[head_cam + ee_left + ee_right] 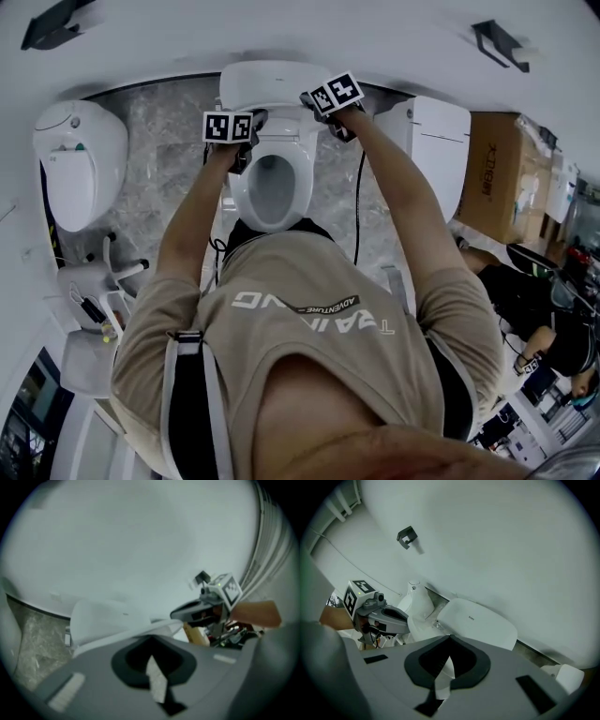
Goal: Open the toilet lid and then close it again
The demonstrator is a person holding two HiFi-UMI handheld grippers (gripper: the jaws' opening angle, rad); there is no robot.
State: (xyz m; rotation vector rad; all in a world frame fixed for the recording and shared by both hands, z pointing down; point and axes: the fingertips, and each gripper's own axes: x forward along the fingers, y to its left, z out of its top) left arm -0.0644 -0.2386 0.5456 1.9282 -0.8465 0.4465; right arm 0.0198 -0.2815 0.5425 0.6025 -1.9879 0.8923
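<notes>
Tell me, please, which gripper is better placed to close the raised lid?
Probably the right gripper: it sits at the lid's top edge; the left gripper is lower, beside the seat.

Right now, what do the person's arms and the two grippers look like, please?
Both the left gripper and the right gripper have broad grey jaws with a dark recess. Each carries a white cube with black square markers. A thin black cable hangs beside the right forearm. The person wears a tan short-sleeved T-shirt with pale lettering.
</notes>
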